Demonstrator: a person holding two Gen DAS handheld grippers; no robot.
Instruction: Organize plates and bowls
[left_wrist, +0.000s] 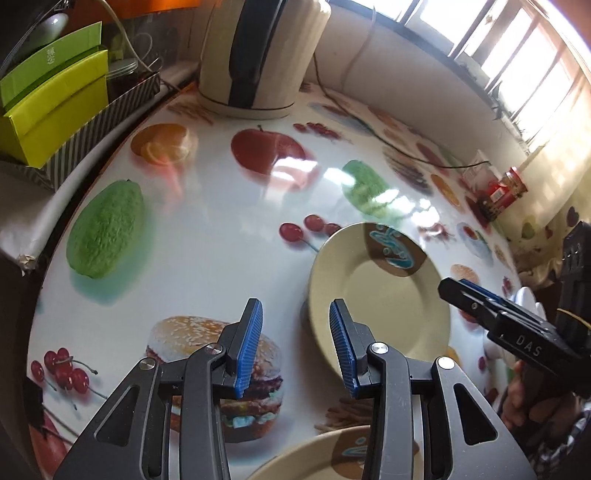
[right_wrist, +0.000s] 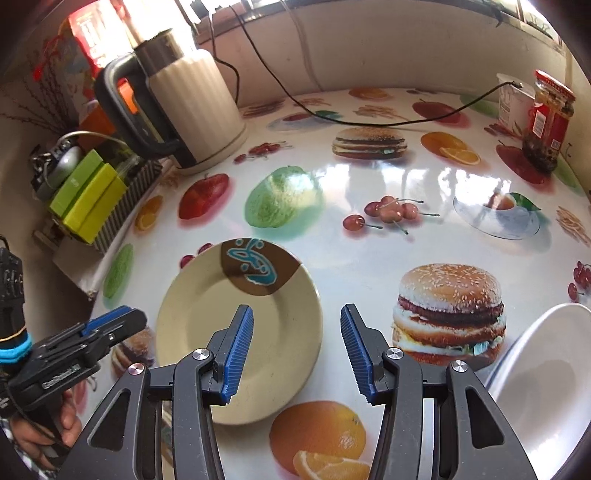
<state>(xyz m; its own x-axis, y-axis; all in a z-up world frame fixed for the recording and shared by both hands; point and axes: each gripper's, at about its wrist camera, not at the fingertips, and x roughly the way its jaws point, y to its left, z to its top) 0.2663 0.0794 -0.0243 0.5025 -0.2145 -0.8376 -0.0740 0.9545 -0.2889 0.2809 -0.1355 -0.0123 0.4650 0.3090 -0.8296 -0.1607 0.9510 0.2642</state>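
Table (right_wrist: 369, 243): glossy white top printed with fruit, burgers and fries; it carries every item below.

Cream plate (right_wrist: 236, 332): the landmark. Round, with a brown patch bearing a blue motif on its far rim. It lies flat on the table, nothing on it. In the left wrist view the same plate (left_wrist: 384, 295) sits right of centre.

Right gripper (right_wrist: 297, 350): blue ribbed pads spread apart, nothing between them. It hangs over the plate's near right edge, its left finger (right_wrist: 238, 350) above the plate and its right finger above bare table. In the left wrist view it reaches in from the plate's right side (left_wrist: 465, 291).

Left gripper (left_wrist: 295, 347): fingers apart, empty, poised above the table at the plate's near left edge. In the right wrist view it comes in from the plate's left (right_wrist: 110, 321), with a person's hand (right_wrist: 66, 417) on its handle.

Second cream plate (left_wrist: 325, 458): same pattern, nearer than the landmark plate, partly hidden behind the left gripper's frame.

White bowl (right_wrist: 546, 376): well to the right of the plate, cut by the picture's edge.

Cream ribbed kettle (right_wrist: 192, 107): dark handle, beyond the plate toward the wall.

Green boxes (right_wrist: 88, 195): in a striped tray, far left of the plate.

Red-labelled jar (right_wrist: 546, 125): far right beyond the plate, beside a white tub (right_wrist: 511, 99).

Black cable (right_wrist: 369, 122): runs across the table behind the plate.
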